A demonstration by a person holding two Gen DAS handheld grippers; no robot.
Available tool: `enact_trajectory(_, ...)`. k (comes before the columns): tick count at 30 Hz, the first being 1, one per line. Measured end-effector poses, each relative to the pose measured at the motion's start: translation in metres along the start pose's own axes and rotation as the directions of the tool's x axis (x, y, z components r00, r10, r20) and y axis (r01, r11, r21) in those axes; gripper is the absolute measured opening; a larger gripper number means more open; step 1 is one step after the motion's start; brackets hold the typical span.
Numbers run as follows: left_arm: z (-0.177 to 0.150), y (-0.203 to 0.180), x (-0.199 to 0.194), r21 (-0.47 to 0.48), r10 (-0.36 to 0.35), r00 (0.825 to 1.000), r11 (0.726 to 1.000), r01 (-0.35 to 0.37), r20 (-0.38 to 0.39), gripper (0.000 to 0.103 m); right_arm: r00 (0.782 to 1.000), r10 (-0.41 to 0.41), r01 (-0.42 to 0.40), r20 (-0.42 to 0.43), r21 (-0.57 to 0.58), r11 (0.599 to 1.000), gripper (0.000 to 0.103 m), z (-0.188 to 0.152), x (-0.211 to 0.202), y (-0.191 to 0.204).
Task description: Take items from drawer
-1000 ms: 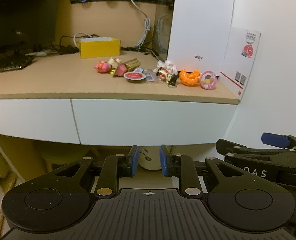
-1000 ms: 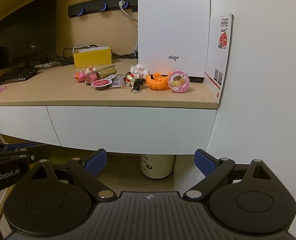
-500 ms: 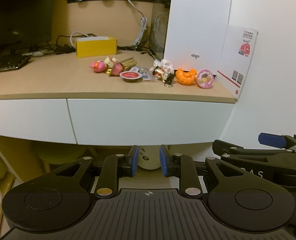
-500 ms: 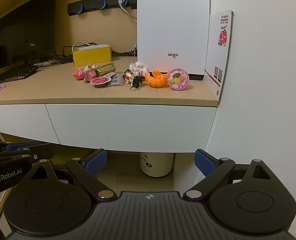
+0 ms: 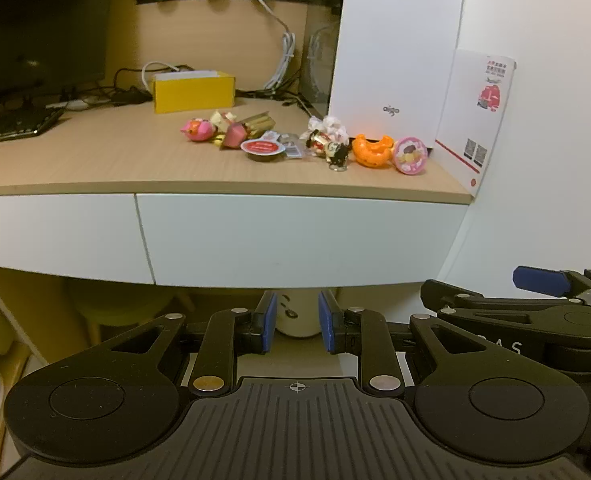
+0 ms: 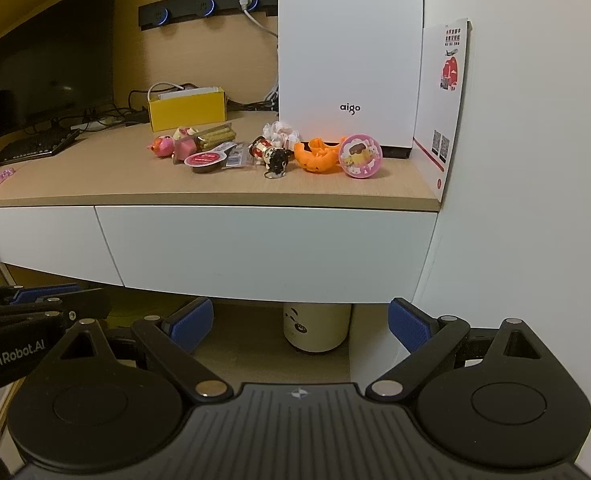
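Note:
Two white drawer fronts sit shut under the wooden desk top: the wide right drawer [image 5: 295, 236] [image 6: 263, 248] and the left drawer [image 5: 55, 232] [image 6: 39, 236]. Small items lie in a row on the desk: a pink toy [image 5: 196, 129], a red-lidded cup [image 5: 262, 149], a figurine keychain [image 6: 273, 158], an orange pumpkin shell [image 5: 371, 152] [image 6: 319, 156] and a pink round tin [image 5: 410, 155] [image 6: 360, 156]. My left gripper [image 5: 296, 322] hangs below the right drawer with its jaws a little apart and empty. My right gripper [image 6: 300, 322] is beside it, wide open and empty.
A white computer case [image 6: 349, 52] and a leaflet [image 6: 443, 96] stand at the desk's right end against the white wall. A yellow box [image 5: 193, 92], cables, a keyboard [image 5: 13, 124] and a monitor [image 6: 51, 52] fill the back left. A white bin [image 6: 315, 328] stands under the desk.
Both grippers have drifted only slightly in front of the shut drawers. Their jaw openings are the same, and nothing on the desk has moved.

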State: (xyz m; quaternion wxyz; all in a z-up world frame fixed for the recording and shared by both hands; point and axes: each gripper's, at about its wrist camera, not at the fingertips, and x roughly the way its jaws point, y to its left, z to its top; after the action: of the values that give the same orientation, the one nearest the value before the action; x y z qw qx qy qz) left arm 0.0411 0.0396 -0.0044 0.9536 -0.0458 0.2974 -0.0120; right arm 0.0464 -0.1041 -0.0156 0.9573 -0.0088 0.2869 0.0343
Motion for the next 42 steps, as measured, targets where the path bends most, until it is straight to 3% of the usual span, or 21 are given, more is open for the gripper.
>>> enact_trajectory(42, -0.0034, 0.0020, -0.0002, -0.004, -0.004, 1.000, 1.000, 0.004, -0.008, 0.025, 1.000, 0.004, -0.004, -0.014, 0.012, 1.000, 0.095, -0.0040, 0.0024, -0.0017)
